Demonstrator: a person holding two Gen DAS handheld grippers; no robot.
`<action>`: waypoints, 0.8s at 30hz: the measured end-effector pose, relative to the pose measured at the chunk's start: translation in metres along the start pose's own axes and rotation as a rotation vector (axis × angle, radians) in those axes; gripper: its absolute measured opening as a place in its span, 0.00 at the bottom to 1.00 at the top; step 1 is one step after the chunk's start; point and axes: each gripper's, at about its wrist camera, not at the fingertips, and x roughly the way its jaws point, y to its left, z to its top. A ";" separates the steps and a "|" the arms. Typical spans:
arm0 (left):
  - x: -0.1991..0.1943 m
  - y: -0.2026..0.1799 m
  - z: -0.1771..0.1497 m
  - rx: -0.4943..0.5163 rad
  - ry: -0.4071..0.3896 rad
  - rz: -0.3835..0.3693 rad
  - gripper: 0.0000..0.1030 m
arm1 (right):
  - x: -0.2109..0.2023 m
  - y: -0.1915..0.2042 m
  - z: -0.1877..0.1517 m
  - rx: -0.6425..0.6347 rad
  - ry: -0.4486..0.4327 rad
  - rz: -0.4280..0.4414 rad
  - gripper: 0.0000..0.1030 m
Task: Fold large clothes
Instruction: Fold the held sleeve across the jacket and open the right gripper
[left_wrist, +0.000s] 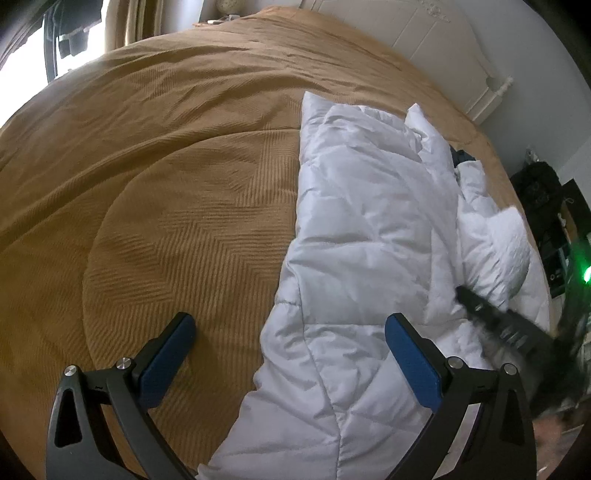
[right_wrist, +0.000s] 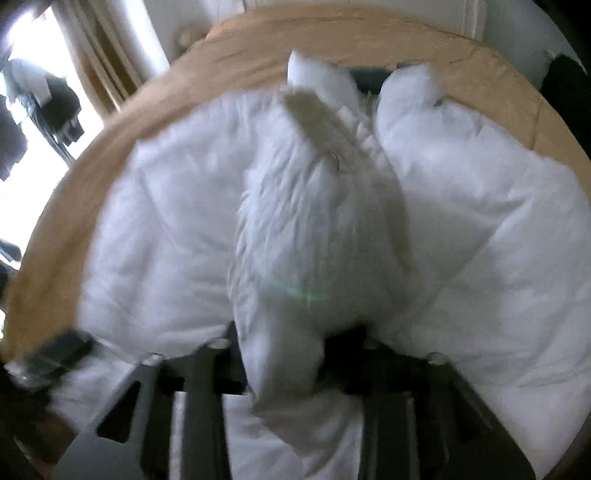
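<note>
Left gripper (left_wrist: 291, 354): jaws apart, empty, over jacket edge.
Right gripper (right_wrist: 286, 354): clamped on white puffer jacket (left_wrist: 369, 229) fold.
Handling: light, puffy, slippery; likely grip at hem.
Support: tan bedspread (left_wrist: 155, 177).

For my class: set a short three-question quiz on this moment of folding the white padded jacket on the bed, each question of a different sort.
1. True or false: the left gripper is clamped on the white padded jacket.
2. What does the right gripper hold? A. the tan bedspread B. a fold of the jacket C. nothing
3. Fill in: the jacket lies on the ___.

Key: 1 false, its blue pads stand wide apart; 2 B; 3 bedspread.
</note>
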 end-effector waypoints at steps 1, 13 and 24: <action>-0.001 0.002 0.001 -0.002 -0.001 -0.005 0.99 | 0.000 0.005 -0.006 -0.022 -0.038 -0.027 0.42; -0.039 -0.052 0.026 0.066 -0.104 -0.148 0.99 | -0.087 0.017 -0.003 -0.067 -0.084 0.069 0.78; -0.008 -0.196 0.012 0.281 -0.110 -0.138 0.99 | -0.151 -0.088 -0.028 0.111 -0.149 -0.019 0.79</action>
